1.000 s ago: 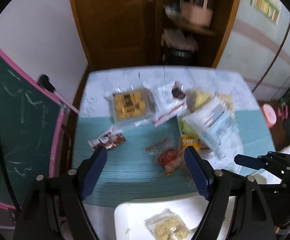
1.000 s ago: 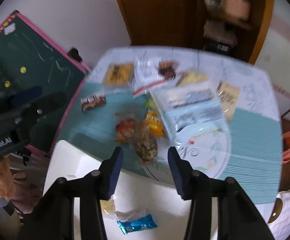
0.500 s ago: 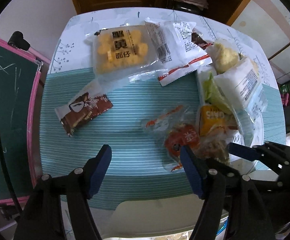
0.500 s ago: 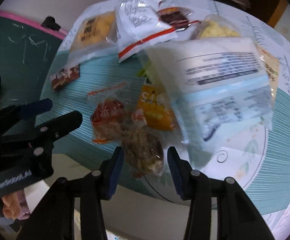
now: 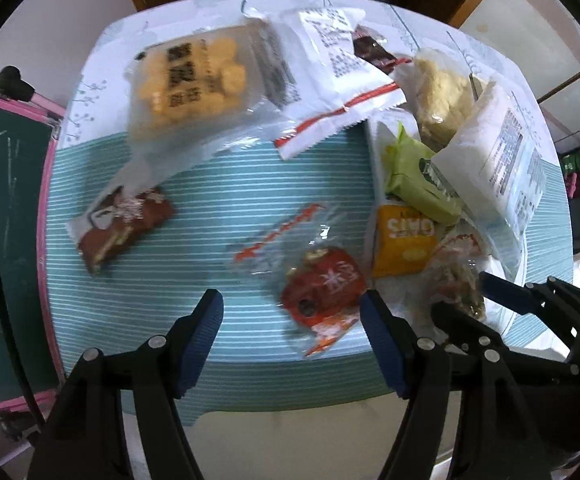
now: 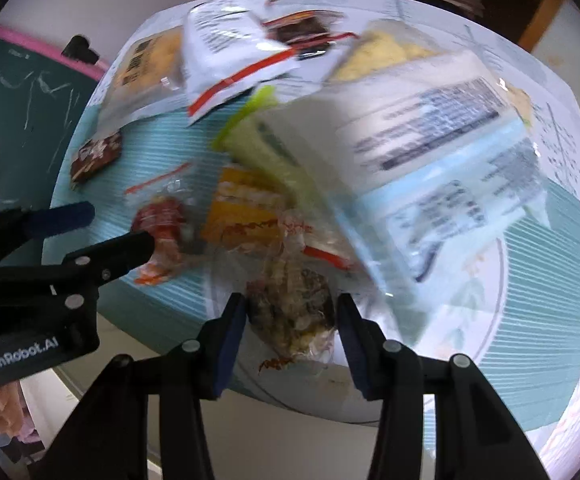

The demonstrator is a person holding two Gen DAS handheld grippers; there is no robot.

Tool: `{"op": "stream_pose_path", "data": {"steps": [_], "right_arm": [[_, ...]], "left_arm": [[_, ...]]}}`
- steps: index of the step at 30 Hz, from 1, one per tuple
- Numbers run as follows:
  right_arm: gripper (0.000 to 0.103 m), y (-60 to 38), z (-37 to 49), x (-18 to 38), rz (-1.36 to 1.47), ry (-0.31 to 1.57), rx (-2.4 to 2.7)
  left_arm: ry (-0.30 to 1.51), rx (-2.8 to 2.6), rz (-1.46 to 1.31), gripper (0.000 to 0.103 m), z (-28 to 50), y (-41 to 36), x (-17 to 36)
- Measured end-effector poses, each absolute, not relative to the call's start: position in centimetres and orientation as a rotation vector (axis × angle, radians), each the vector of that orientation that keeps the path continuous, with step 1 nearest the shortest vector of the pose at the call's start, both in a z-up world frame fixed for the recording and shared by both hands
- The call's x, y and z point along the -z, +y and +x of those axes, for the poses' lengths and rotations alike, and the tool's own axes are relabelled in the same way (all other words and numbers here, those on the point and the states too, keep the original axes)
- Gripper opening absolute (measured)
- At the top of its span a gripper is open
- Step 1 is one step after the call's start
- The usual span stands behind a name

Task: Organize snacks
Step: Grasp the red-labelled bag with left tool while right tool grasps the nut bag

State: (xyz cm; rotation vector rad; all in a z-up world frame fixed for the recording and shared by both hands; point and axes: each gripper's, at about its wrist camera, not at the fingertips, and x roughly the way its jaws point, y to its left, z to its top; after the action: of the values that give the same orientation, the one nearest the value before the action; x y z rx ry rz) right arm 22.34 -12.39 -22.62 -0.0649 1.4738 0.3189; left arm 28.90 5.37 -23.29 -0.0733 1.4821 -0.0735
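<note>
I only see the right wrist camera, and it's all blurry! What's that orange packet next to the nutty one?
Observer: The left camera shows it sharply. The orange packet says OATS, upside down.
Operator: Is the other gripper holding the red one?
Observer: No. The left gripper is open, and the red packet lies loose on the mat by its right finger.
Operator: What's the yellowish thing at the far left?
Observer: A clear pack of round yellow biscuits with black characters printed on it.
</note>
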Motion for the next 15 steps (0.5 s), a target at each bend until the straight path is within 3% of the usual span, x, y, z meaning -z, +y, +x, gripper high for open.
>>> {"op": "stream_pose_path", "data": {"steps": [10,13,15], "right_arm": [[0.047,-13.1,22.4,22.9,-0.028,1.454,-0.325],[0.047,-13.2,22.2,22.9,-0.022,1.456,-0.328],[0.047,-13.5,21.9,23.0,-0.014,1.451,-0.328]], "left_arm": [[1.572,0.051,-0.138,0.069,30.6,3.4,25.6],[1.543,0.043,-0.13,0.056,30.4,3.2,25.4],[1.535,0.048,-0.151,0.053,29.7,3.2,25.4]]}}
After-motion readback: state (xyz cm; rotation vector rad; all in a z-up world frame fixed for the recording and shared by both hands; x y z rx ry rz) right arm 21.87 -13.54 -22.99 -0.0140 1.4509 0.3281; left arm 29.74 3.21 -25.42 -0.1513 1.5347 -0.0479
